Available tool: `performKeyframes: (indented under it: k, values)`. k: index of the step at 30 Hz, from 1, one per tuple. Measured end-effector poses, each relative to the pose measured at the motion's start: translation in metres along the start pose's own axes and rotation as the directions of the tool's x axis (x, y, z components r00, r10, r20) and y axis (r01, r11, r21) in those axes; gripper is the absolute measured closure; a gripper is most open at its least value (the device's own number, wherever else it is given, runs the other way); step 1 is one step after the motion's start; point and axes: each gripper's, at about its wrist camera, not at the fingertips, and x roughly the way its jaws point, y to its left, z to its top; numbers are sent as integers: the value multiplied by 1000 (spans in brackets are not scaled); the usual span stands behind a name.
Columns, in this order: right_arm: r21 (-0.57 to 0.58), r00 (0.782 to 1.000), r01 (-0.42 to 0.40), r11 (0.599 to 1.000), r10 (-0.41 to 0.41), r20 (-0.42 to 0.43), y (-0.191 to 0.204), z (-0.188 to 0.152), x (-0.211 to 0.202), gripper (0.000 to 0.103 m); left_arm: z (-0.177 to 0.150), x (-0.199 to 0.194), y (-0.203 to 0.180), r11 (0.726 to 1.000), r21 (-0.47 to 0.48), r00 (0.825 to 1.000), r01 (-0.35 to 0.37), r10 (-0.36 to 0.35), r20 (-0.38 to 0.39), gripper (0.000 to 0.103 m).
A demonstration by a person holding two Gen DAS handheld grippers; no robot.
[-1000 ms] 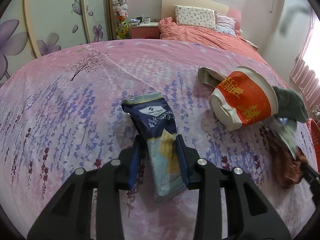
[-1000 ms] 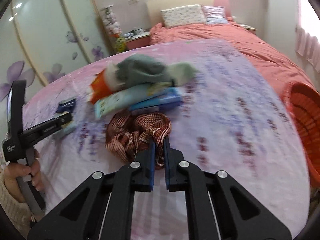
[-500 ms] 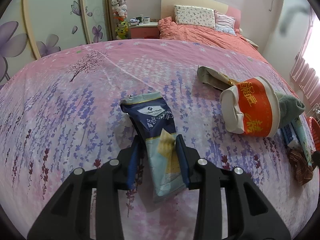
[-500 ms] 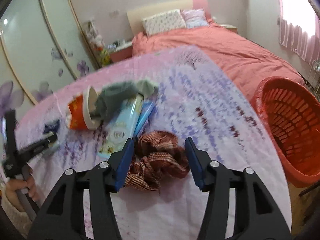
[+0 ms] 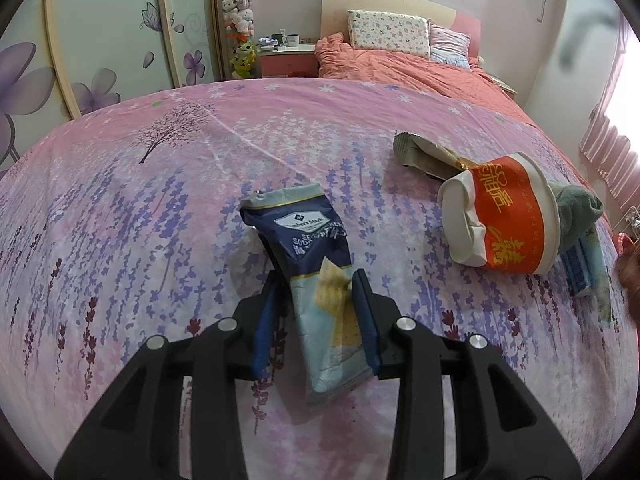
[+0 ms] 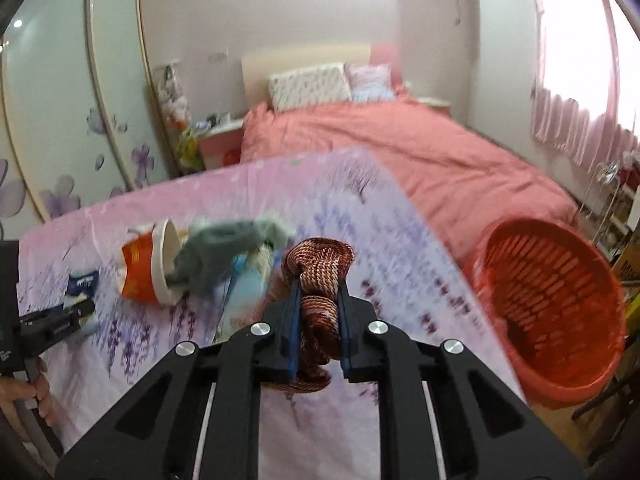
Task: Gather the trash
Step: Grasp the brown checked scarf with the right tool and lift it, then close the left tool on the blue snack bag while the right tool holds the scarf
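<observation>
My left gripper (image 5: 318, 292) is shut on a blue and pale snack packet (image 5: 316, 264) that lies on the pink flowered sheet (image 5: 160, 200). A crushed orange and white noodle cup (image 5: 504, 220) lies to its right, with a grey cloth (image 5: 576, 208) at its mouth and a tan wrapper (image 5: 424, 156) behind it. My right gripper (image 6: 319, 300) is shut on a reddish-brown woven cloth (image 6: 320, 268) and holds it above the sheet. The cup (image 6: 148, 268) and the grey cloth (image 6: 224, 248) show to its left.
An orange plastic basket (image 6: 548, 304) stands on the floor right of the table edge. A blue and white packet (image 6: 244, 292) lies by the cup. A bed with a salmon cover (image 6: 420, 164) is behind. Wardrobe doors (image 5: 100, 40) are at left.
My right gripper opened around the reddish-brown cloth, then shut on it and lifted it toward the basket side. My left gripper stays shut on the packet and has barely moved.
</observation>
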Motion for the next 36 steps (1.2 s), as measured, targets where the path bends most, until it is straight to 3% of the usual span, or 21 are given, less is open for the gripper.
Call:
performKeyframes:
  k: [4,7,10,17,20,22,24,28,36]
  values:
    - [40,999,37,999,-37,13,-14,-2,2,88,2,2,-5,1000,19,1000,-7,7,-1,63]
    - [66,997,24,998,-18,-81,-25,-5,23,84,5,6,-10,999,41,1000,25,-25,-3,54]
    - [132,985,10,991,13,-174,-42,-13,44,73,8,8,-15,997,56,999,52,-51,-7,50]
    - [104,973,30,994,-5,-232,-43,-24,58,70,10,7,-17,995,40,996,89,-89,-4,44]
    - [74,971,51,996,-32,-237,-38,-25,58,69,11,11,-18,996,37,997,79,-79,-10,46]
    - [54,969,64,996,-49,-242,-35,-24,58,69,11,13,-21,998,43,999,53,-53,-3,56]
    - [44,968,72,996,-59,-243,-34,-24,57,68,12,11,-24,997,50,998,61,-61,-2,61]
    - [55,969,64,996,-49,-243,-35,-24,57,68,4,5,-32,992,93,996,91,-91,-4,61]
    - [53,968,65,997,-50,-244,-37,-24,58,68,2,6,-36,993,112,999,43,-42,-10,58]
